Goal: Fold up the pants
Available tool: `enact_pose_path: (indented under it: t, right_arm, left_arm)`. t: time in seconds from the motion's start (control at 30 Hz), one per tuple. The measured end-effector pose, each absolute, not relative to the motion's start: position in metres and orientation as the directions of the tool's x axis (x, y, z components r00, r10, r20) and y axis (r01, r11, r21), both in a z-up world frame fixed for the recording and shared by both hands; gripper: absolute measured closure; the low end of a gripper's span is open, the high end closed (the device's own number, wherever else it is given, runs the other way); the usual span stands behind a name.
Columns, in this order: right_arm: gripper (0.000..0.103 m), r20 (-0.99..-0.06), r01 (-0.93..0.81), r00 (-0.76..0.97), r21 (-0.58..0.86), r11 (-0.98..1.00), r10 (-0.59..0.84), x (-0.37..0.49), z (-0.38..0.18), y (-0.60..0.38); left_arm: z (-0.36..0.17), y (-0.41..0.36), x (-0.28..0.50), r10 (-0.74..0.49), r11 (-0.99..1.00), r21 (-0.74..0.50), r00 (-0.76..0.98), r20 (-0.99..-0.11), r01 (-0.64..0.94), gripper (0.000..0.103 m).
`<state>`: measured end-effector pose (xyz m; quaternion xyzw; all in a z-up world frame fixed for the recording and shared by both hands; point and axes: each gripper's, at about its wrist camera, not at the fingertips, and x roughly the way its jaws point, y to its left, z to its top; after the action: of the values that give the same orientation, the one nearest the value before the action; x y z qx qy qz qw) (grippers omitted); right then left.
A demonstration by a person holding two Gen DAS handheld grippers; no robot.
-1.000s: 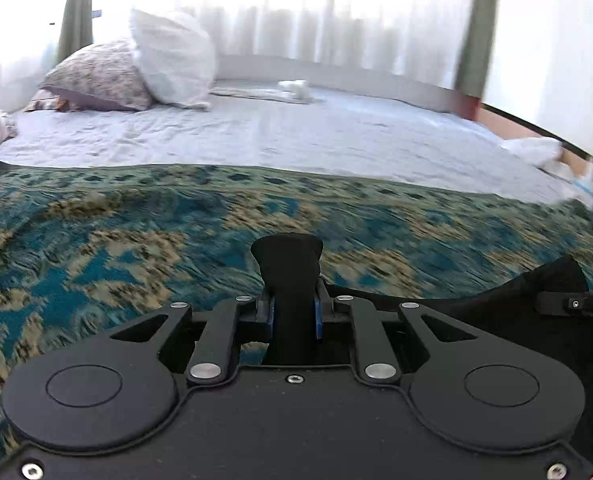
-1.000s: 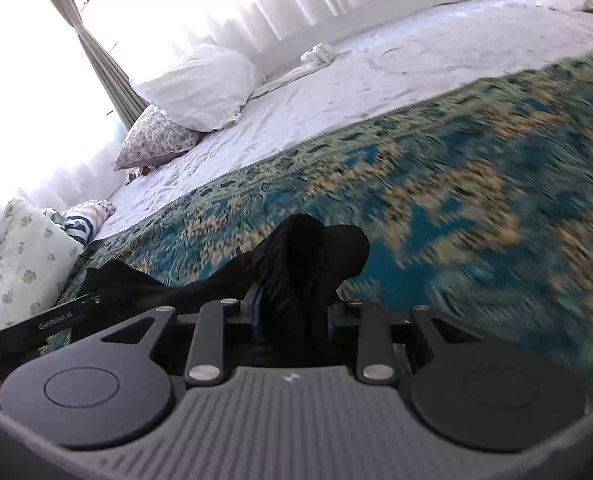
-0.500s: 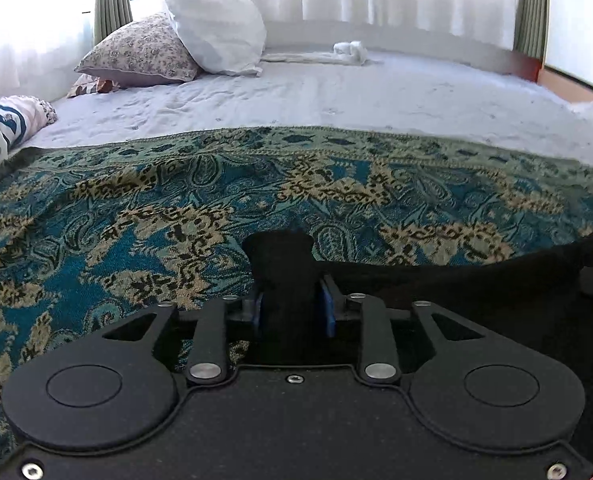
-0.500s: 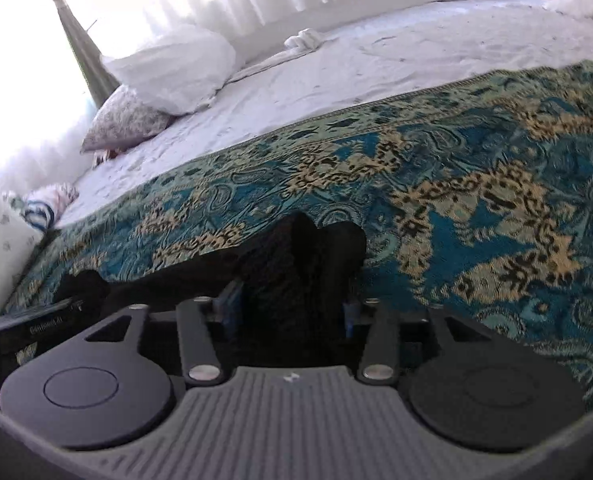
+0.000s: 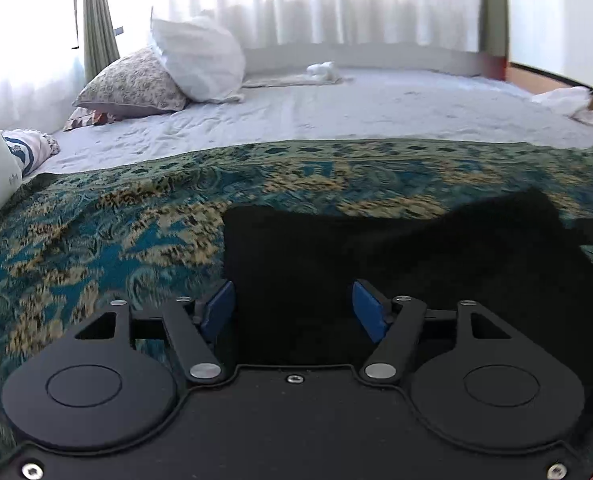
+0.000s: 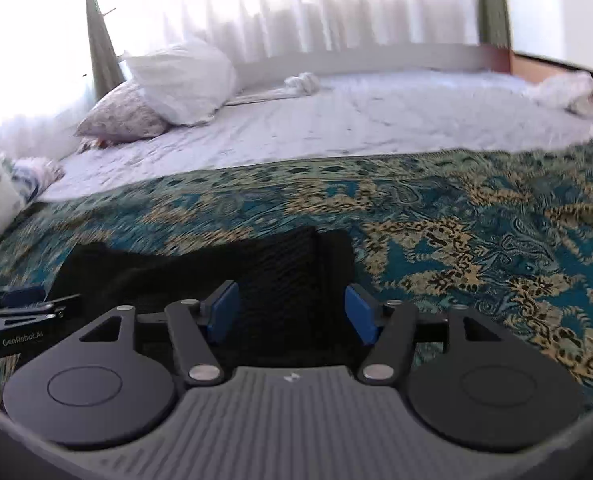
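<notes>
Black pants [image 5: 376, 252] lie flat on a teal and tan patterned blanket [image 5: 96, 240] spread over the bed. My left gripper [image 5: 294, 308] sits at the pants' left edge; its jaws are opening, and the blue pads [image 5: 218, 308] stand apart with loose cloth between them. In the right wrist view the pants [image 6: 200, 268] stretch leftward. My right gripper [image 6: 292, 310] is at their right edge, jaws opening too, blue pads [image 6: 360, 314] clear of the fabric. The left gripper [image 6: 12, 312] shows at that view's left edge.
Beyond the blanket lies a white sheet [image 5: 336, 112]. A white pillow [image 5: 200, 64] and a floral pillow [image 5: 132, 84] rest at the back left, with more bedding [image 5: 0, 156] at the left edge. A white bundle [image 5: 324, 72] sits near the curtained window.
Both grippers let go of the bunched black cloth they pinched. The pants now lie spread flat between the widened pads. Both views swung towards the window.
</notes>
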<state>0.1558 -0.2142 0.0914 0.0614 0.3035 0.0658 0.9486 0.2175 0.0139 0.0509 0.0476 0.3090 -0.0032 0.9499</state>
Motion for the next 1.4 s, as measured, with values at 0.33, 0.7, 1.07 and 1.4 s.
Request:
enact_pose_path:
  t: [0.33, 0.7, 1.07, 1.4]
  right_arm:
    - [0.029, -0.617, -0.115, 0.783, -0.024, 0.993, 0.076, 0.111, 0.066, -0.190]
    - [0.021, -0.597, 0.004, 0.796, 0.178, 0.984, 0.105, 0.071, 0.070, -0.228]
    - [0.013, -0.568, -0.084, 0.815, 0.074, 0.994, 0.111, 0.022, 0.083, -0.183]
    - [0.007, -0.600, -0.065, 0.798, 0.003, 0.998, 0.054, 0.000, 0.058, -0.167]
  left_arm:
    - [0.029, -0.004, 0.159, 0.002, 0.989, 0.121, 0.797, -0.604, 0.089, 0.033]
    - [0.036, -0.002, 0.132, -0.020, 0.987, 0.116, 0.809, -0.587, 0.109, 0.023]
    - [0.043, 0.008, 0.083, -0.050, 0.997, 0.011, 0.805, -0.592, 0.070, 0.011]
    - [0.028, 0.010, 0.063, -0.037, 0.999, -0.030, 0.766, -0.641, 0.023, 0.002]
